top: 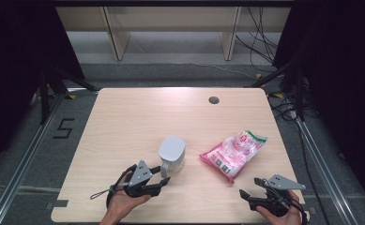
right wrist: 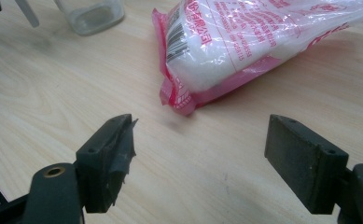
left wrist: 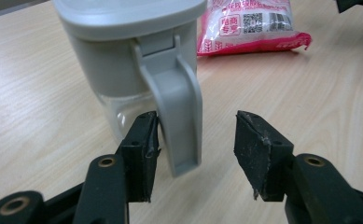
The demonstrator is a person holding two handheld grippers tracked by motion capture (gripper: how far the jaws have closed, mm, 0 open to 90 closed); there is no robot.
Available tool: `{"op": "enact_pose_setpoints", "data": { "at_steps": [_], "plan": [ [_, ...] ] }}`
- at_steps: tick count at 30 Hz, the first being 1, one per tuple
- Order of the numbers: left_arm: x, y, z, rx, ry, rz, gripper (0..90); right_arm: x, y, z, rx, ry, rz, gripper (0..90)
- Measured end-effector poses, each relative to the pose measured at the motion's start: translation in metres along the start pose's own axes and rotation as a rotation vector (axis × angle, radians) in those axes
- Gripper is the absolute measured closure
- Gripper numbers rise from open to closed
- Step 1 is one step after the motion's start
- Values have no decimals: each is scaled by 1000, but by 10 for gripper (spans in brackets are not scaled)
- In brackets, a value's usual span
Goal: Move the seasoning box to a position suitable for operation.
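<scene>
A clear jug with a grey lid (top: 172,152) stands upright near the table's middle front, its grey handle (left wrist: 179,112) pointing toward me. My left gripper (top: 160,175) is open around that handle (top: 163,168). In the left gripper view (left wrist: 198,123) the left pad sits right against the handle, and the right pad stands well apart from it. A pink and white plastic bag of white grains (top: 234,152) lies flat to the jug's right (left wrist: 249,23). My right gripper (top: 249,187) rests open near the front right edge. Its jaws (right wrist: 200,130) face the bag's near corner (right wrist: 244,42) with bare table between them.
The light wooden table (top: 133,117) has a small round cable hole (top: 213,100) at the back. The jug's glass base (right wrist: 93,11) shows at the top left of the right gripper view. Beyond the table are metal rails, cables and wooden furniture legs on the floor.
</scene>
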State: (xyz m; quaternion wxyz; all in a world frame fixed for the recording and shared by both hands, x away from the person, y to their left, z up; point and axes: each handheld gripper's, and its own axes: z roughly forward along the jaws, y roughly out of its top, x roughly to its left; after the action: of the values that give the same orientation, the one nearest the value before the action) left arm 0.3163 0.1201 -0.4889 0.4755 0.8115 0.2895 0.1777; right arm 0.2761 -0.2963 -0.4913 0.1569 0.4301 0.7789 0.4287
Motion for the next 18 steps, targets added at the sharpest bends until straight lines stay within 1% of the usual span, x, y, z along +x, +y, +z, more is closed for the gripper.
{"op": "enact_pose_setpoints", "data": {
  "at_steps": [1,2,3,4,5,6,7,8,9,10,11,12,13,14,15,16,17,18],
  "plan": [
    [0,0,0,0,0,0,502,0,0,0,0,0,0,247],
    [-2,1,3,-1,2,-10,523,2,0,0,1,-10,7,247],
    [0,3,5,2,27,-1,564,1,0,-1,-3,-16,-9,247],
    [2,4,6,-10,40,-2,611,3,0,-1,5,-3,30,247],
    [4,5,6,-7,39,-11,657,1,0,0,2,-3,9,247],
    [6,6,7,-14,20,-31,661,0,0,2,0,-9,-4,247],
    [7,6,8,-17,13,-40,665,-1,0,1,2,-1,-5,247],
    [8,6,10,-18,16,-48,668,1,0,1,2,-14,10,247],
    [9,7,12,-27,10,-46,670,3,0,1,11,-11,26,247],
    [10,7,13,-24,12,-60,673,0,0,1,3,-2,-2,247],
    [12,8,15,-25,10,-60,675,1,0,0,4,1,11,247],
    [12,8,16,-31,5,-64,676,0,0,0,4,2,-2,247],
    [13,9,17,-27,10,-60,676,2,0,0,4,1,7,247],
    [16,10,18,-26,9,-31,676,2,0,0,4,0,7,247],
    [16,10,20,-28,1,-57,676,2,0,0,3,0,7,247],
    [16,11,21,-30,4,-59,676,3,0,0,8,1,29,247],
    [18,11,22,-34,-8,-52,676,3,0,0,8,2,21,247],
    [20,11,23,-34,-9,-53,675,2,0,1,6,3,7,246]
  ]
}}
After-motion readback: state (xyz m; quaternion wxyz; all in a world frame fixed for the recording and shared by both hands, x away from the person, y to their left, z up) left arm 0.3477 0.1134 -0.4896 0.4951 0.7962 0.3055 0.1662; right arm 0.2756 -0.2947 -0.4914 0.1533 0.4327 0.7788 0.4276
